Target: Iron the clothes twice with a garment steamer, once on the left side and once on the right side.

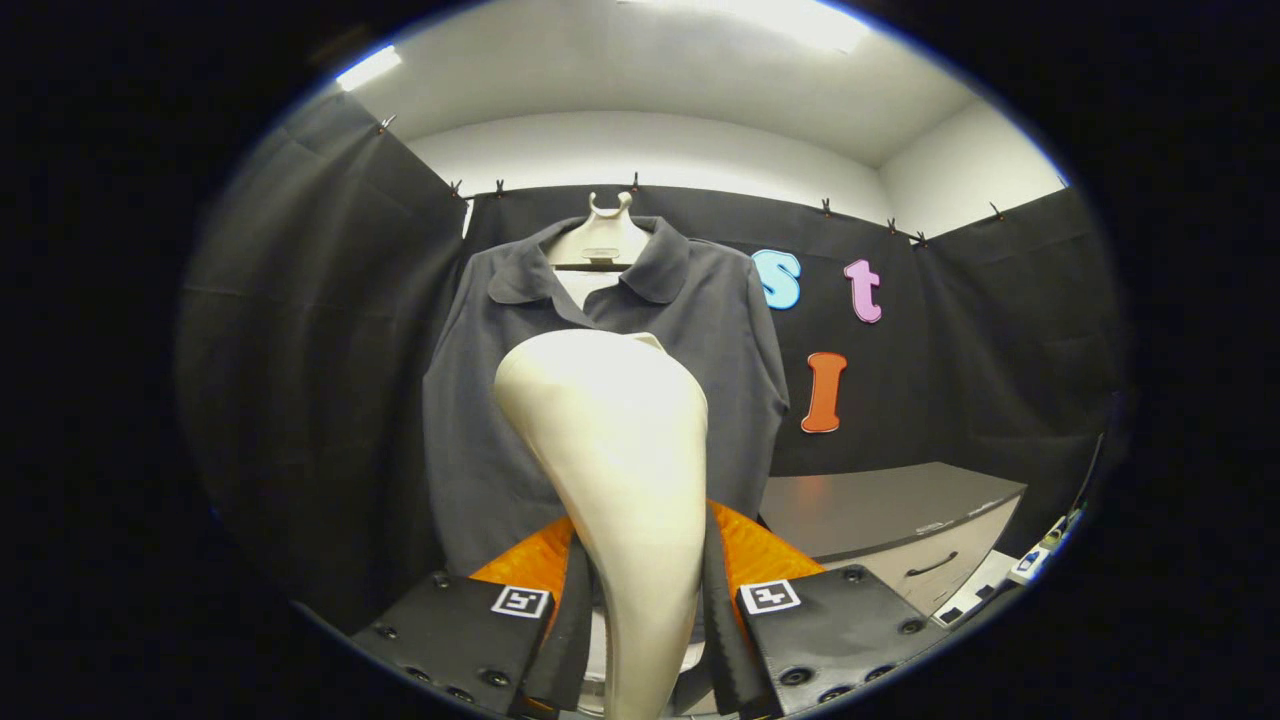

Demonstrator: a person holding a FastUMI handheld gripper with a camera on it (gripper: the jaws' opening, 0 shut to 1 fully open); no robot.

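- Gripper view: the gripper (640, 600) has its two fingers closed in on the neck of the garment steamer (612, 440), one on each side, so it holds the tool firmly (how hard they press I cannot tell).
- The steamer's long axis runs up and away from the fingers, its broad cream head leaning slightly left and facing the far shirt (480, 440).
- The shirt hangs on a pale hanger (600, 240) straight ahead, beyond the steamer head; whether head and cloth touch cannot be told.
- I judge the coming pass turns on this: the head sits over the shirt's middle, so it must shift sideways to reach the left or right panel.
- A cabinet (900, 510) with a closed drawer stands low to the right; its contents are hidden.
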